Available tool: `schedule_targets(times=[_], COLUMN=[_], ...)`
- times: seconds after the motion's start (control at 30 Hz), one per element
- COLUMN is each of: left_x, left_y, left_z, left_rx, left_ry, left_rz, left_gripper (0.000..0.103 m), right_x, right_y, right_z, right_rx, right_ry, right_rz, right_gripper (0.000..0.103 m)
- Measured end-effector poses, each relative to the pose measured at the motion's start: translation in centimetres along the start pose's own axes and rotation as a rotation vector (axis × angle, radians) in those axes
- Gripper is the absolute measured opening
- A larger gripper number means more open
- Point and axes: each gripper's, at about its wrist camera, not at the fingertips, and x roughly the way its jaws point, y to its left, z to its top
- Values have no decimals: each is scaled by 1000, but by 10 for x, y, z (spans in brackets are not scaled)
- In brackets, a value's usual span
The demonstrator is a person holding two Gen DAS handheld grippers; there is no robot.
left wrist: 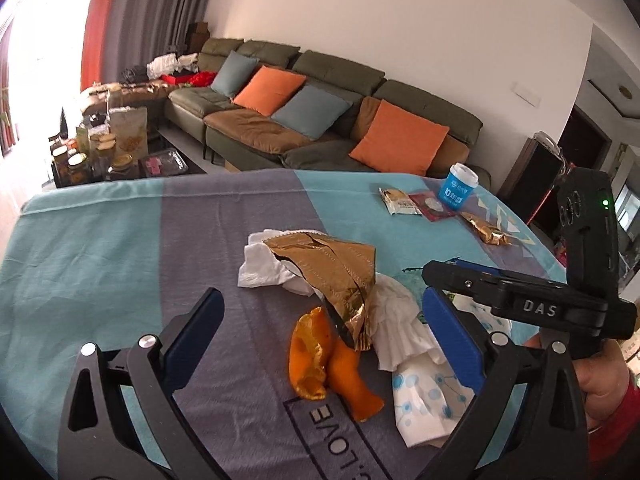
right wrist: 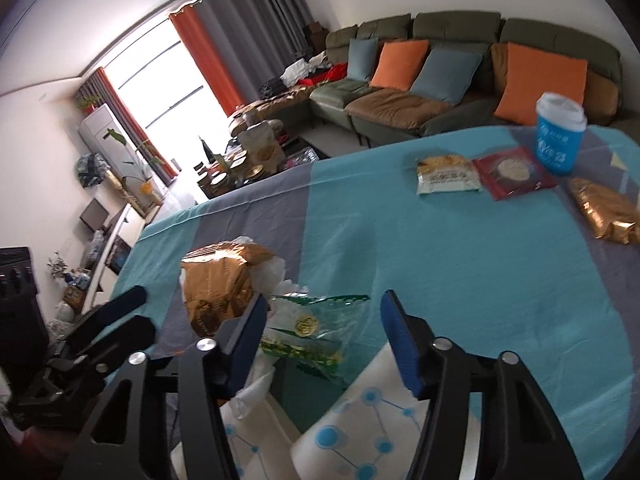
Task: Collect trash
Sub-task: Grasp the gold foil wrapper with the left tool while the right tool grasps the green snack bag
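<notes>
Left black gripper with blue pads point(left wrist: 320, 336) gapes wide over orange peel point(left wrist: 320, 364); right gripper point(right wrist: 324, 332) half-open around a clear green-printed wrapper point(right wrist: 316, 332), untouched. Striped teal-grey tablecloth point(right wrist: 440, 260) beyond lies free.

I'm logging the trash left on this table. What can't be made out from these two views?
- Green-printed clear wrapper: right wrist view, left edge behind a finger.
- Dotted white tissue: left wrist view, partly behind a finger.
- Blue cup: contents hidden by its lid.
- Gold wrapper: covers tissue beneath.
</notes>
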Motion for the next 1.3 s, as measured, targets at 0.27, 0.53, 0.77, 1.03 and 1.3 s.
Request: schedule_targets(times=[0.27,0.53,0.77,1.03,1.3], left_x=[32,55,49,13,-39], left_y=[13,10,4,1,-6], left_z=[5,2,1,7,5], left_rx=[-112,-121,-137,-120,-66], left_ry=[51,103,71,-28,-114], left_rz=[-81,-120,-146,-162,-154], left_gripper=[96,53,18,4,2], right_x=[1,-8,-14,-34,-58], right_y=[-1,-4,-9,-3,9], right_z=[-1,-1,0,-1,-3], right_rx=[31,63,68,58,38], right_ry=[19,-7,-28,-85,-137], right_rz=[44,78,87,89,103], right_gripper=[22,15,12,11,11])
